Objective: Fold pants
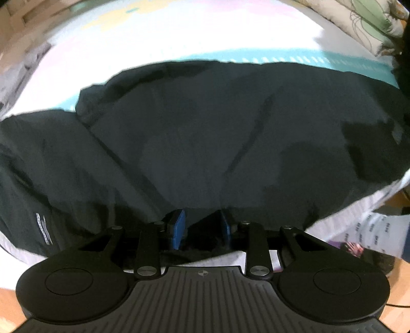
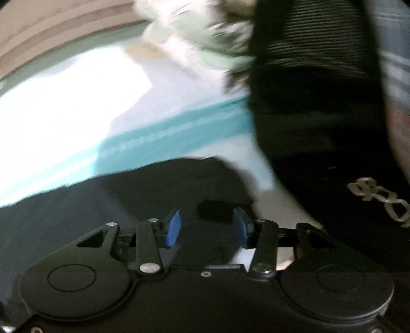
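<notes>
- Left hand-held gripper [image 1: 201,228]: blue pads spread apart, near hem of the pants [image 1: 205,133] lies between and over them; can't tell if cloth is actually pinched, jaws look parted.
- Right hand-held gripper [image 2: 207,228]: blue pads clearly apart, nothing clamped; hovers over a dark corner of the pants [image 2: 143,194]. View is motion-blurred.
- Pants: dark, spread wide across the bed sheet [image 1: 179,43], creased, one layer overlapping another on the left side in the left wrist view.
- Small pale printed label [image 1: 43,229] on the pants at lower left.
- Bed sheet: white with a teal stripe [image 1: 333,62] running just behind the far edge of the pants; the same teal stripe [image 2: 153,143] shows in the right wrist view.
- Floral pillow [image 1: 364,23] at upper right, beyond the pants.
- Black ribbed garment with pale lettering [image 2: 320,102] fills the right side of the right wrist view, blurred.
</notes>
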`<state>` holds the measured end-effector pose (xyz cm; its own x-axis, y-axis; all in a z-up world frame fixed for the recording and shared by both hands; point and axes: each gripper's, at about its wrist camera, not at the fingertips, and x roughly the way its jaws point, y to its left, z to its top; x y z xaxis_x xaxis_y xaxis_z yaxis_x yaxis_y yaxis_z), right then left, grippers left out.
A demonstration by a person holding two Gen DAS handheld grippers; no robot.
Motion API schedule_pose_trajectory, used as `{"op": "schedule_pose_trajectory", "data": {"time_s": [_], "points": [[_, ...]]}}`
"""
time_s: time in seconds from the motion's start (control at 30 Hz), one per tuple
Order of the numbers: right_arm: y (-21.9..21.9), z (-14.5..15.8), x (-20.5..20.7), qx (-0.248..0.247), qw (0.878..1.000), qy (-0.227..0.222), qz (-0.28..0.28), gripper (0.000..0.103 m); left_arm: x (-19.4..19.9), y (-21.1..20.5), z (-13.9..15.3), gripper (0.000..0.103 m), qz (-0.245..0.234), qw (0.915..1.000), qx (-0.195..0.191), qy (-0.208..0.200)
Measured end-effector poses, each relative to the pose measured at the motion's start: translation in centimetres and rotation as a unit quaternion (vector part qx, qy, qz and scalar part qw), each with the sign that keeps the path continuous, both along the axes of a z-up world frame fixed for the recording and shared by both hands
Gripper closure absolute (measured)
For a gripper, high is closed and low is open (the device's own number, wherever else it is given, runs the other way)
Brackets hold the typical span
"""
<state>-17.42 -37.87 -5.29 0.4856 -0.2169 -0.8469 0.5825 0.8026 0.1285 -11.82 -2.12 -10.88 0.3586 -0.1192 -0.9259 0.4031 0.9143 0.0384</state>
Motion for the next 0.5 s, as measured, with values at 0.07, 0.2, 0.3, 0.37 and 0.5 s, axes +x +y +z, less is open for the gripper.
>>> {"op": "schedule_pose_trajectory", "data": {"time_s": [0.07, 0.2, 0.3, 0.37, 0.5], "points": [[1.3, -0.3, 1.0, 0.005, 1.0, 0.004, 0.028, 0.049, 0.1, 0.4, 0.0, 0.074, 0.003, 0.9999, -0.008, 0.014], [3.7, 0.0, 2.9, 0.018, 0.996, -0.003, 0.085, 0.048, 0.5, 1.2, 0.2, 0.074, 0.007, 0.9991, -0.022, 0.035], [5.7, 0.9, 4.5, 0.028, 0.991, -0.019, 0.128, 0.042, 1.0, 2.2, 1.5, 0.074, 0.017, 0.9983, -0.042, 0.037], [7.1, 1.7, 5.3, 0.033, 0.987, -0.037, 0.155, 0.037, 1.7, 3.4, 3.2, 0.074, 0.032, 0.9983, -0.049, 0.007], [10.7, 3.5, 6.9, 0.043, 0.972, -0.074, 0.218, 0.037, 4.2, 7.2, 6.8, 0.074, 0.076, 0.9947, -0.035, -0.06]]}}
